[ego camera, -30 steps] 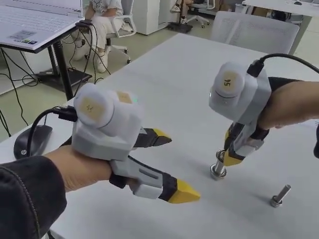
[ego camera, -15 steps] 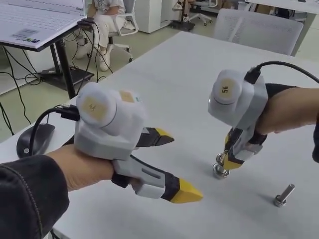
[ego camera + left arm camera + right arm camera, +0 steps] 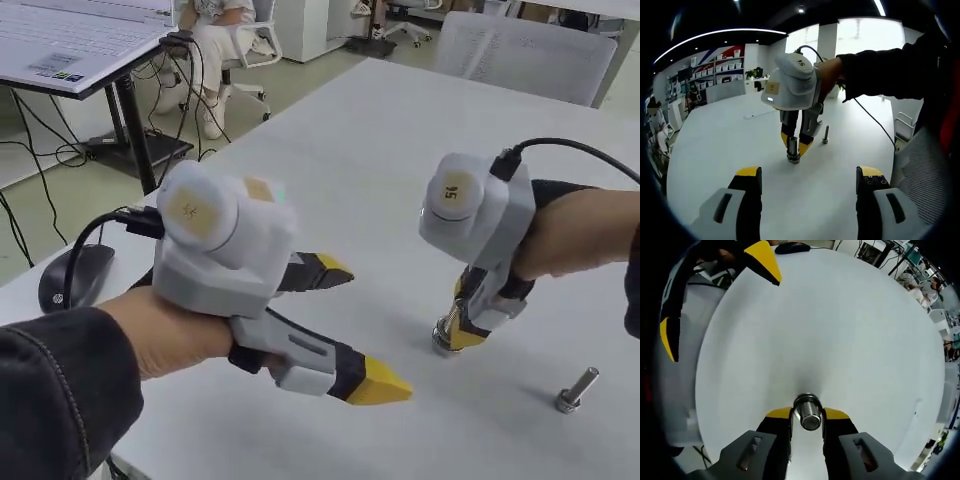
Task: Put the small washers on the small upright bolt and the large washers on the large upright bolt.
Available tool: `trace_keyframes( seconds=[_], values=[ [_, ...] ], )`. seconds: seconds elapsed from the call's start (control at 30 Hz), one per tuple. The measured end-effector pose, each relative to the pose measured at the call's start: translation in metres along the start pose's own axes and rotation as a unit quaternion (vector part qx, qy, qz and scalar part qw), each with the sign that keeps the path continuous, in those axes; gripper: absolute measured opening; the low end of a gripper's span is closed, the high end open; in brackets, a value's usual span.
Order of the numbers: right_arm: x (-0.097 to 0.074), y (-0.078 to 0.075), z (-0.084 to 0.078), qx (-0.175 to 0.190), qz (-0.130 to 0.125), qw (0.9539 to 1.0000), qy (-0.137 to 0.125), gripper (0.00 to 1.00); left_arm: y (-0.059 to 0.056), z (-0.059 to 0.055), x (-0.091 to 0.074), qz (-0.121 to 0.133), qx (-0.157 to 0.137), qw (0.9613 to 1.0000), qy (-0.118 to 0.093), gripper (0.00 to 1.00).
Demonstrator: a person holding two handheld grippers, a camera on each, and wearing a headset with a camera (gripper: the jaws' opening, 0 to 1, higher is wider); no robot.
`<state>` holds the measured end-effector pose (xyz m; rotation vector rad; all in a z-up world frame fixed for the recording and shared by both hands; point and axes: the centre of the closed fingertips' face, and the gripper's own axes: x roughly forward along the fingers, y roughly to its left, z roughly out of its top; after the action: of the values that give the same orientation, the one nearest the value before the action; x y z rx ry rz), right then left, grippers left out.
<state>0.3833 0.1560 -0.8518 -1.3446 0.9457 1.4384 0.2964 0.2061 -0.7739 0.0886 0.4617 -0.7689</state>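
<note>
1. The left gripper (image 3: 355, 323), grey with yellow-tipped black jaws, is held low at 7 o'clock in the head view. It lies almost level and aims toward 3 o'clock. The person's left hand (image 3: 170, 335) wraps it from behind. Its jaws are spread wide with nothing between them.
2. The right gripper (image 3: 463, 335) points steeply down, gripped by the right hand (image 3: 575, 230) coming in from 3 o'clock. Its jaws are drawn in to a narrow gap on either side of the large upright silver steel bolt (image 3: 809, 413). I cannot tell whether they press on it.
3. That bolt stands on the white tabletop (image 3: 380, 170). At its foot is a wider silver ring (image 3: 793, 160), too small to make out.
4. The small upright silver steel bolt (image 3: 575, 390) stands at 4 o'clock from the large one, apart from it and free of both grippers.
5. A black computer mouse (image 3: 72, 275) lies at 9 o'clock near the table edge.
6. Beyond the table, a white laptop (image 3: 70, 35) sits on a desk at 11 o'clock, beside a seated person (image 3: 215, 40). A pale mesh-backed chair (image 3: 525, 60) stands at 1 o'clock.
7. Count: two grippers, two bolts, one mouse.
</note>
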Motion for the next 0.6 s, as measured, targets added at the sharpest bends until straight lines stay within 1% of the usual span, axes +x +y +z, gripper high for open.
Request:
trace_keyframes(
  seconds=[0.33, 0.6],
  values=[
    [0.009, -0.003, 0.001, 0.006, 0.002, 1.0000, 0.000, 0.24, 0.000, 0.000, 0.000, 0.000, 0.000, 1.0000, 0.000, 0.77],
    [0.011, -0.002, 0.001, 0.007, 0.004, 1.0000, 0.001, 0.24, -0.001, 0.000, -0.001, 0.000, -0.001, 1.0000, -0.001, 0.77]
  ],
)
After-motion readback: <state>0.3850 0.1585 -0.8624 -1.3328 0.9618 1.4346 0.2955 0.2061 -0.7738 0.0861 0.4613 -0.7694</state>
